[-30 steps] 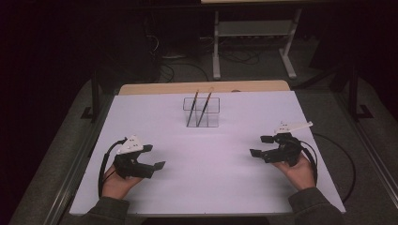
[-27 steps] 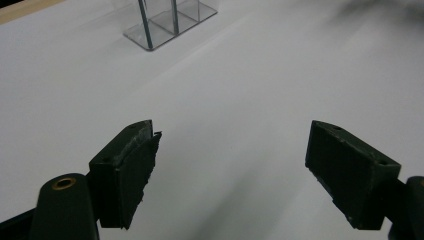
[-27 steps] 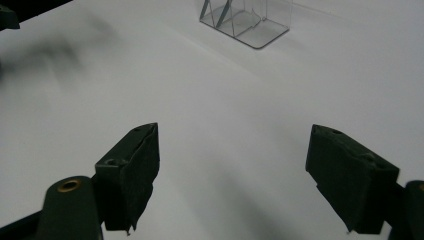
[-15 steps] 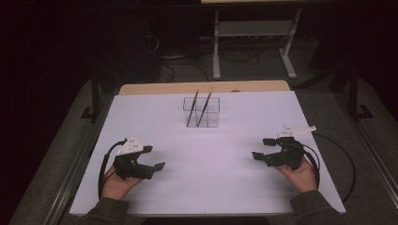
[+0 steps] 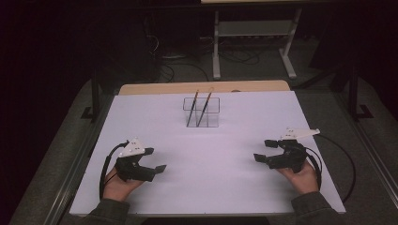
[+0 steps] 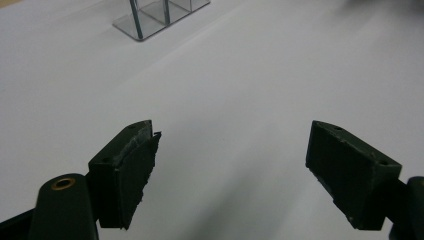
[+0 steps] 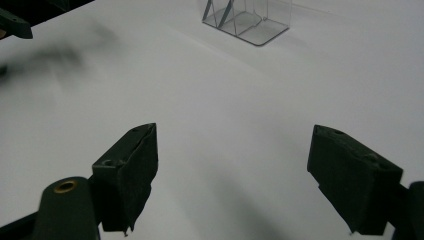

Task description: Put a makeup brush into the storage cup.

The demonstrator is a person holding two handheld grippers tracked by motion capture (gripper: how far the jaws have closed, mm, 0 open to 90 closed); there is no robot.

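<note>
A clear two-compartment holder stands at the far middle of the white table, with two thin sticks leaning in it. The holder's base appears as a clear holder in the left gripper view and as a clear holder in the right gripper view. My left gripper rests low at the near left, open, nothing between its jaws [as also seen: left gripper]. My right gripper sits at the near right, open and empty; the right gripper has wide-spread jaws.
The white table top lies between the grippers and the holder. A wooden strip runs along its far edge. Beyond it stand a metal rack and floor cables. A cable trails from the right gripper.
The right gripper has drifted slightly toward the near edge of the table. The left gripper and the holder stay where they were.
</note>
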